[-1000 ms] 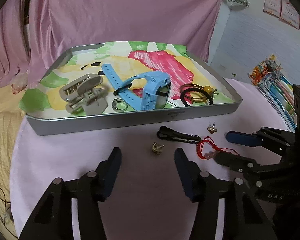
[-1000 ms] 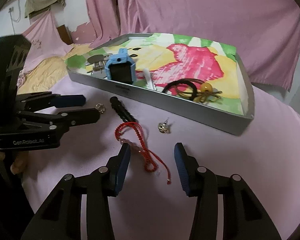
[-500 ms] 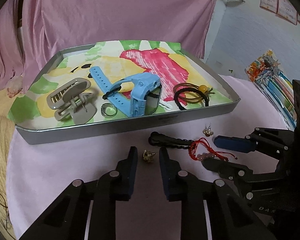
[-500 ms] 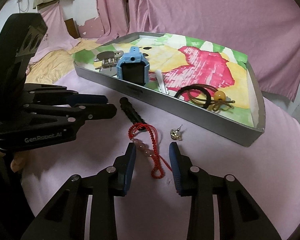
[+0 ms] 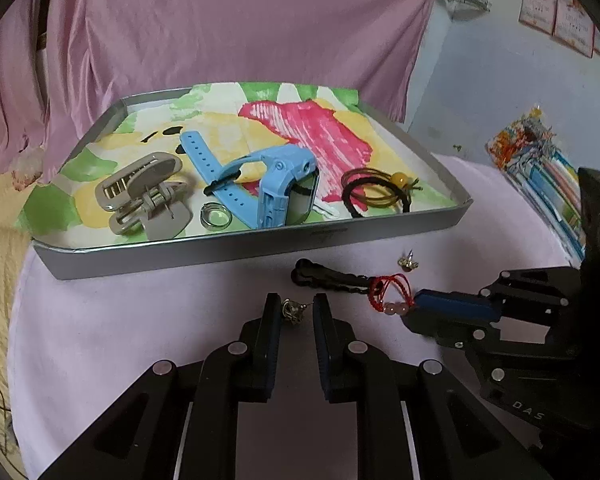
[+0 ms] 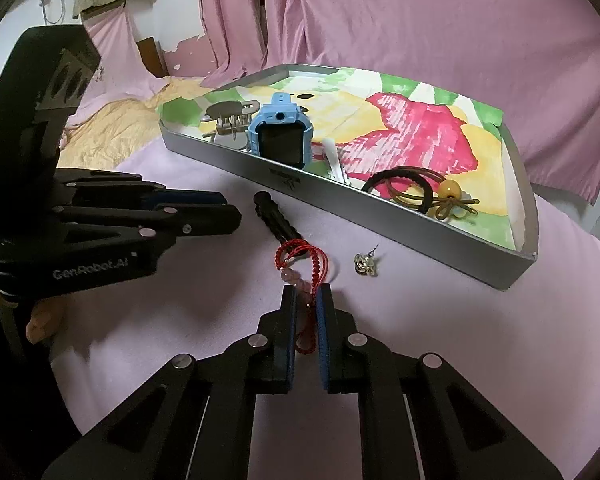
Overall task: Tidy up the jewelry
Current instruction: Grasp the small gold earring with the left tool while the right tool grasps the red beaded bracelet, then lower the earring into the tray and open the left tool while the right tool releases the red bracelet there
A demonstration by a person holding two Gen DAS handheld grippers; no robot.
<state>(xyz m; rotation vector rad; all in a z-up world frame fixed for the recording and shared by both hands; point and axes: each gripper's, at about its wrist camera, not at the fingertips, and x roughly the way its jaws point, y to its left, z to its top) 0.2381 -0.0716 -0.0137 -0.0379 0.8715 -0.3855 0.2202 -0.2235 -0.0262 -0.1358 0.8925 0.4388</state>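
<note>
Pinching the limp red cord bracelet at its pink beads, the right hand-held gripper suits it, while the left hand-held gripper nearly closes around a tiny, slippery gold earring.

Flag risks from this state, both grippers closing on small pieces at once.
1. The left gripper straddles a tiny gold earring with a visible gap; it could slip out on lifting.
2. The right gripper pinches the red bracelet near its beads; the free loop touches the black clip and may drag it.
3. The second earring lies close by and could be knocked.
</note>
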